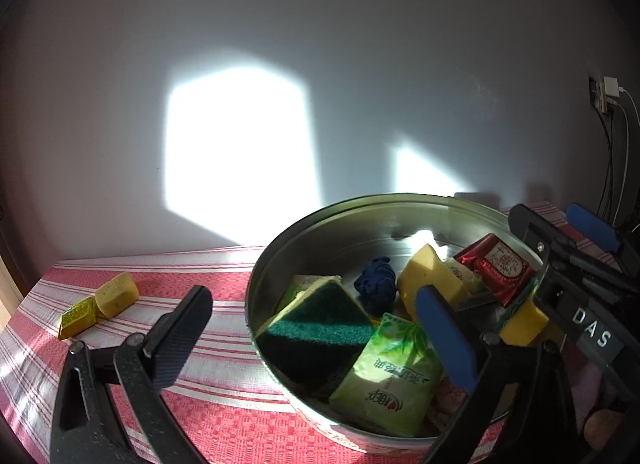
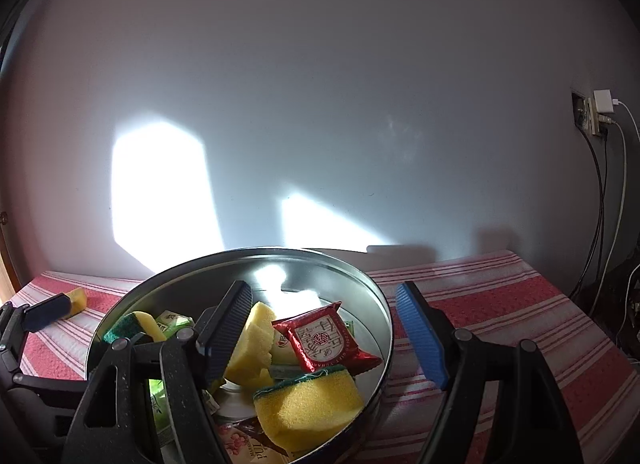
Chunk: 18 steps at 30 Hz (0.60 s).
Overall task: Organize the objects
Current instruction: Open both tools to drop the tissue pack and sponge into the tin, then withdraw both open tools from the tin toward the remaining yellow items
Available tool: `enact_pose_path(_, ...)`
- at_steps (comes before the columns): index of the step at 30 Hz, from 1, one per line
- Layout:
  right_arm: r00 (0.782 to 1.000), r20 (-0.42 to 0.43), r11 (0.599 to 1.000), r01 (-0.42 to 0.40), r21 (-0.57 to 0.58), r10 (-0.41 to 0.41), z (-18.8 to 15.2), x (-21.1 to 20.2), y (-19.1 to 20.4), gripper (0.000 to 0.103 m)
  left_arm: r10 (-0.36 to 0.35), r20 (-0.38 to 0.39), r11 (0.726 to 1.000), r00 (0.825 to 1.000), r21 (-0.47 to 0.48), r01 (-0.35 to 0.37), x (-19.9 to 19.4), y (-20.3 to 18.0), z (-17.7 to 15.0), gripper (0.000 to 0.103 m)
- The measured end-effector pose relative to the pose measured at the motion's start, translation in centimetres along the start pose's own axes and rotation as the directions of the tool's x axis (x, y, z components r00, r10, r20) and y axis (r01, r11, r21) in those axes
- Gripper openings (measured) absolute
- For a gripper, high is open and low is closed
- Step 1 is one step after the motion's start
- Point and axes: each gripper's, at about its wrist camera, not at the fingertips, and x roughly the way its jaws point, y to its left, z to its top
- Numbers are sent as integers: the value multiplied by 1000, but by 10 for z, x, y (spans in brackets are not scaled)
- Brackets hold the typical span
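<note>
A round metal tin [image 1: 280, 248] [image 2: 376, 292] stands on the striped cloth. It holds a green-topped sponge [image 1: 320, 328], a green tissue pack [image 1: 392, 380], a blue knotted thing [image 1: 376, 280], yellow sponges [image 1: 428, 276] [image 2: 308, 404] and a red snack packet [image 1: 496, 264] [image 2: 324, 338]. My left gripper [image 1: 316, 340] is open and empty, straddling the tin's left wall. My right gripper [image 2: 324, 332] is open and empty, straddling the tin's right wall; it also shows in the left wrist view [image 1: 560, 232]. A yellow sponge piece [image 1: 117, 294] [image 2: 78, 300] and a gold packet [image 1: 78, 318] lie on the cloth at left.
The table has a red and white striped cloth [image 1: 224, 424] [image 2: 500, 304] and stands against a white wall with sunlit patches. A wall socket with a white charger [image 2: 600, 107] and hanging cables is at the far right.
</note>
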Motion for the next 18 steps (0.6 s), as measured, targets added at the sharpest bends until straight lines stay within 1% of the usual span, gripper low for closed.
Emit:
enact_pose_path(4, 999, 39, 1000, 7, -22, -6, -2, -7, 6, 77, 29, 33, 999, 999, -29, -28, -6, 14, -5, 102)
enact_pose_path(8, 997, 69, 999, 31, -18, -30, -4, -14, 10, 77, 63, 45, 998, 997, -10, -63, -7, 19, -11, 102)
enact_pose_path(13, 996, 65, 998, 55, 16, -56, -5, -18, 7, 77, 70, 39, 998, 997, 6, -70, -5, 21, -18, 102)
enact_pose_path(18, 996, 66, 997, 63, 39, -66, -7, -21, 7, 77, 60, 33, 998, 998, -8, -60, -9, 28, -20, 102)
